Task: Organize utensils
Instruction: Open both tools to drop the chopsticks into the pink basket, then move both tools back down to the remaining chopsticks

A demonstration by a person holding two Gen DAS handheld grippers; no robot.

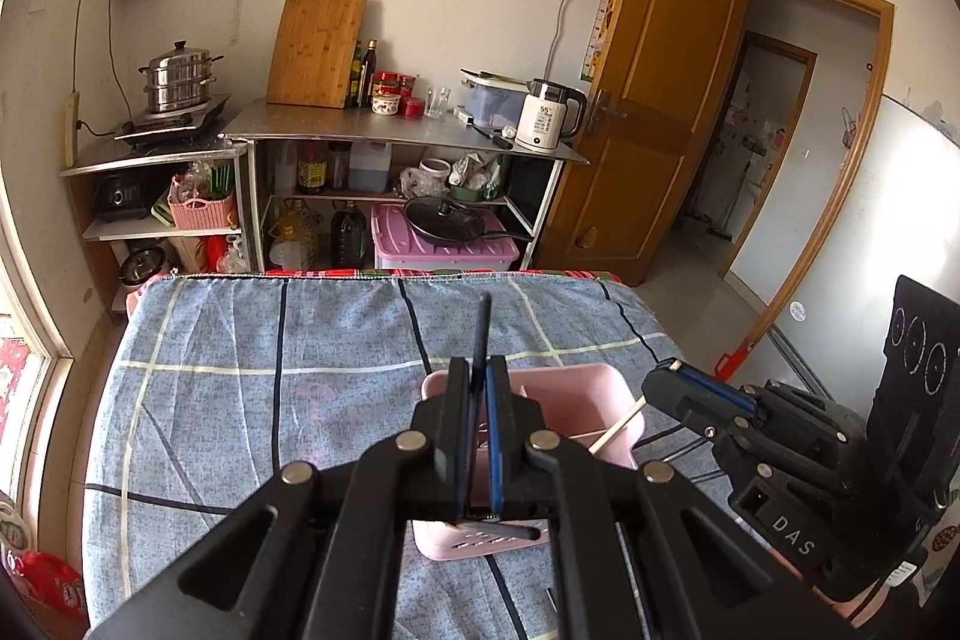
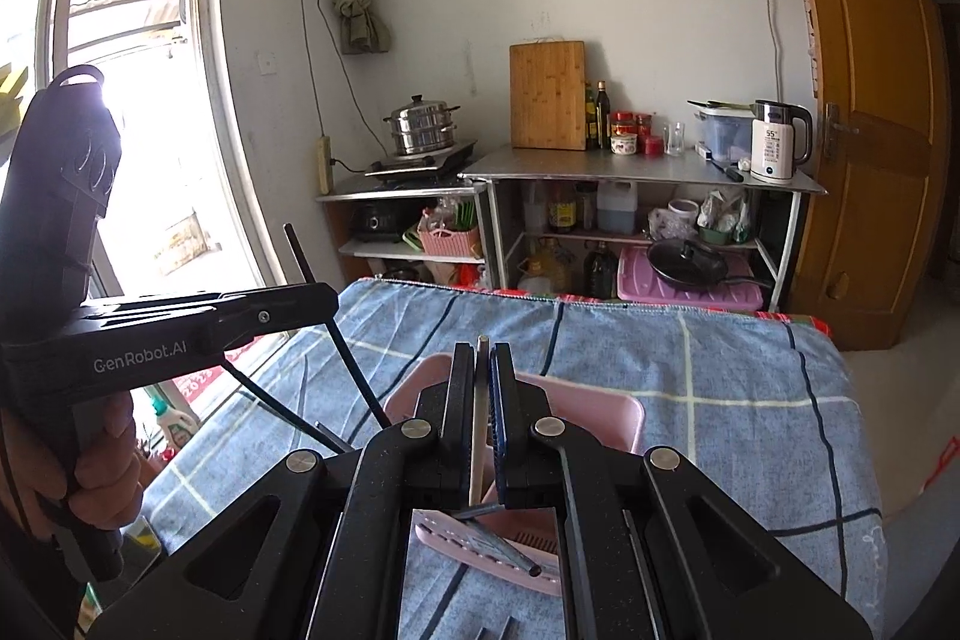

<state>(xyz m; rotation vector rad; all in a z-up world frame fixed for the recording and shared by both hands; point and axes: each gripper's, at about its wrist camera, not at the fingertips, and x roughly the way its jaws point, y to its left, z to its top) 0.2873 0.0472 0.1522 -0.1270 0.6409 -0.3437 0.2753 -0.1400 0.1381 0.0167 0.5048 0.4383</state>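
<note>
my left gripper (image 1: pixel 478 370) is clenched on a black chopstick (image 1: pixel 482 334), my right gripper (image 2: pixel 482 358) on a pale wooden chopstick (image 2: pixel 478 424). both hover over the pink holder (image 1: pixel 624 400) (on blue checked cloth (image 1: pixel 270 340)), at my 12 o'clock.

The cloth (image 1: pixel 252 340) left of and beyond the bin (image 1: pixel 624 400) lies bare, open to a pass. Over the bin it is tight: both grippers (each clamped on a stick) hang close together, the right gripper (image 1: pixel 675 367) just beside the left gripper (image 1: pixel 478 370).
</note>
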